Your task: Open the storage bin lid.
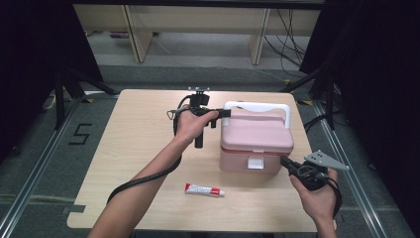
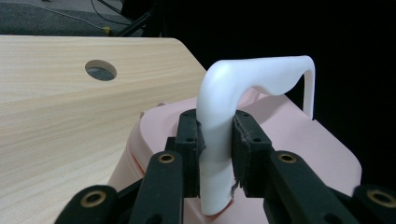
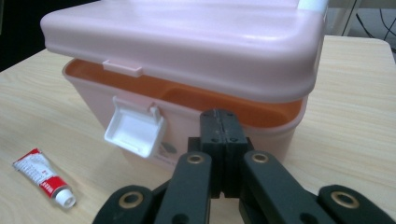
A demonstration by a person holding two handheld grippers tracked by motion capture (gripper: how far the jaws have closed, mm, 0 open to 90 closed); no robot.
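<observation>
Right gripper view – box (image 3: 187,51) top cut off, lid ajar; right gripper (image 3: 219,140) pressed together, empty. Left gripper (image 2: 215,140) pinching handle (image 2: 233,88) – table (image 1: 143,148) edge nr.

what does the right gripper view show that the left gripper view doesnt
Right gripper view: the right gripper with jaws shut on nothing, the box's white latch hanging unfastened, the lid lifted off the orange inner tray, and a red-and-white tube on the table.

Left gripper view: the left gripper clamped on the white handle, and a round hole in the tabletop.

Both: the pink box and the wooden table.
</observation>
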